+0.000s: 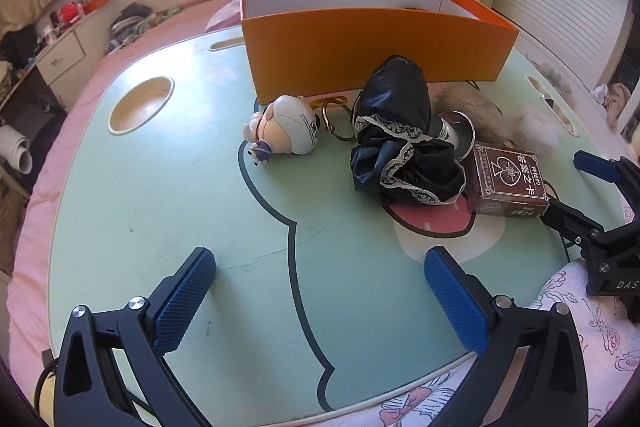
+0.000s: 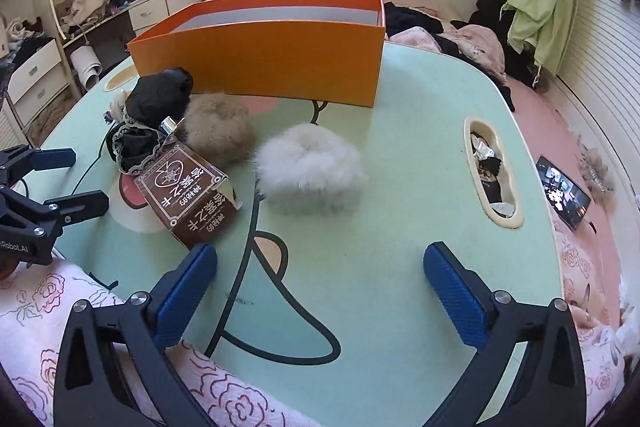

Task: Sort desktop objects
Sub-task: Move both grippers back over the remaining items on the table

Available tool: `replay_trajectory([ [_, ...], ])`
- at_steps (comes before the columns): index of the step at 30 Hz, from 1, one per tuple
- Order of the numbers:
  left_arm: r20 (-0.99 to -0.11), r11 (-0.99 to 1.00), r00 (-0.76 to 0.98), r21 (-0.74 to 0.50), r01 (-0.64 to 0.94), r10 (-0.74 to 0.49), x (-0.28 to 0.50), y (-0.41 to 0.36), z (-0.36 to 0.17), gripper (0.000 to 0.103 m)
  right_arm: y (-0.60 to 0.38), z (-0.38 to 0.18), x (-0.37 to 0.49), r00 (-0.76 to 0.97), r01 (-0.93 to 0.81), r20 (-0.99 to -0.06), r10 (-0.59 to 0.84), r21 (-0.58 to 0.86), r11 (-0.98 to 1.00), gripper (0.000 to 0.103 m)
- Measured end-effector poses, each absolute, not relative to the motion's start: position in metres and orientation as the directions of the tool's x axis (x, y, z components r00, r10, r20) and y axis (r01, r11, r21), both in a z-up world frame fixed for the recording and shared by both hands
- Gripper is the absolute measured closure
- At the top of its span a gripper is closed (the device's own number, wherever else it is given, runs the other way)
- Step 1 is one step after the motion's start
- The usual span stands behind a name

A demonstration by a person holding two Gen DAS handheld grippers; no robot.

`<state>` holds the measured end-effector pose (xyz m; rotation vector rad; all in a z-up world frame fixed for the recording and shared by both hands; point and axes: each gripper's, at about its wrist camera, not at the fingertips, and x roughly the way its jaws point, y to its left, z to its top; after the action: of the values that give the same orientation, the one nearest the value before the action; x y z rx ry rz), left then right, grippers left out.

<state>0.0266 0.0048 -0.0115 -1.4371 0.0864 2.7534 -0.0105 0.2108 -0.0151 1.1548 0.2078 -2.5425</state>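
Filling the view, mint-green cartoon table (image 1: 160,211), pink bed (image 2: 560,131) beyond

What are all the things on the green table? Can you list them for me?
orange box: one, orange, back of table
toy figure: one, white, in front of the box
key rings: a few, gold, beside the figure
black cloth: one, black with lace, middle
card box: one, brown, near edge
brown pompom: one, tan
white pompom: one, white
table: one, mint green
left gripper: open, empty
right gripper: open, empty
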Motion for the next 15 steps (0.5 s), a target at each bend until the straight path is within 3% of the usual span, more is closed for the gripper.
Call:
replay_trajectory([
  [15, -0.821, -0.998, -0.572, 0.034, -0.057, 0.005, 0.0267, 0.0044, -0.0115, 0.000, 0.2102, -0.0095, -0.0128, -0.623, 0.357, -0.742, -0.247, 0.011, -0.934, 0.000],
])
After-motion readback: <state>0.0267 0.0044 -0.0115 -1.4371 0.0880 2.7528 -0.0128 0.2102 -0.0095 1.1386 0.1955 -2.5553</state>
